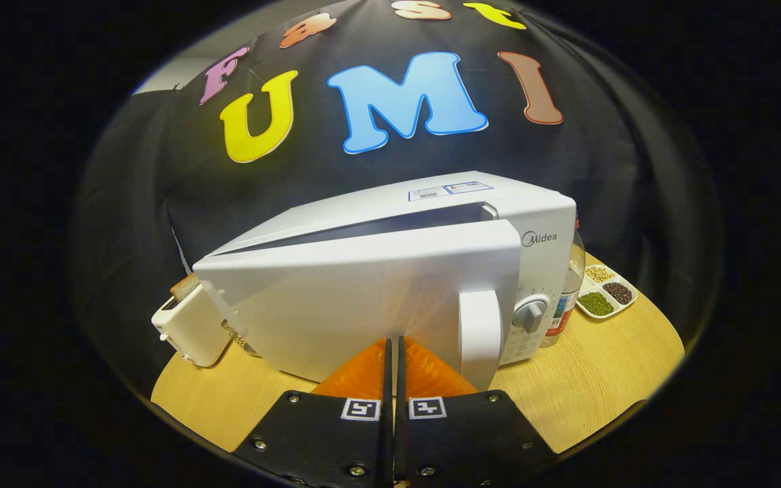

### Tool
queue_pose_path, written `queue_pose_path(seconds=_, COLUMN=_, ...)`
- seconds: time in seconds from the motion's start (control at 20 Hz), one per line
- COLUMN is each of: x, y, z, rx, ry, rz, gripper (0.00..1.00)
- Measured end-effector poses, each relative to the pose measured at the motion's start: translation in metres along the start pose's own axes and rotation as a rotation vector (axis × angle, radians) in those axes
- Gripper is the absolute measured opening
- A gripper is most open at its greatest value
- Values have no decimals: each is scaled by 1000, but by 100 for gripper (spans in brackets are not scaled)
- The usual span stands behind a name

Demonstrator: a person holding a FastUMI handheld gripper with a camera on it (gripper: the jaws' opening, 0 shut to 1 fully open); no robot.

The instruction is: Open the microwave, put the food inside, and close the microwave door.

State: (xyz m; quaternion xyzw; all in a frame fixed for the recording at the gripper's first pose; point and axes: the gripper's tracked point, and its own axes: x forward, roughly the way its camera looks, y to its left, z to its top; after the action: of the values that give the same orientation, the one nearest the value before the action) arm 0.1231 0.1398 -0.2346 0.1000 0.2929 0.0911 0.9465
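A white microwave (539, 224) stands on the round wooden table (601, 379). Its door (363, 305) is nearly closed, with a narrow dark gap left along its top edge. The door's vertical handle (480, 335) is just right of my fingertips. My gripper (394, 342) is shut with nothing between its fingers, and the tips rest against the lower middle of the door's face. A round dial (531, 314) sits on the control panel to the right of the handle. The food cannot be seen.
A white toaster (190, 325) with a slice of bread in it stands left of the microwave. Behind the microwave's right side are a clear bottle (570, 285) and a white divided tray (606, 293) of beans. The table edge curves close on the right.
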Motion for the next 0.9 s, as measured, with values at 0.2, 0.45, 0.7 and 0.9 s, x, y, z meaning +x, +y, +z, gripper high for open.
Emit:
queue_pose_path(seconds=0.2, x=13, y=-11, z=9, rx=-4, ry=-6, rz=-32, gripper=1)
queue_pose_path(seconds=0.45, x=20, y=-15, z=19, rx=-11, ry=-24, rz=-67, gripper=2)
queue_pose_path(seconds=0.7, x=18, y=-10, z=28, rx=-7, ry=-30, rz=-75, gripper=3)
queue_pose_path(seconds=0.9, x=-19, y=2, z=49, rx=-73, ry=-115, rz=-72, gripper=3)
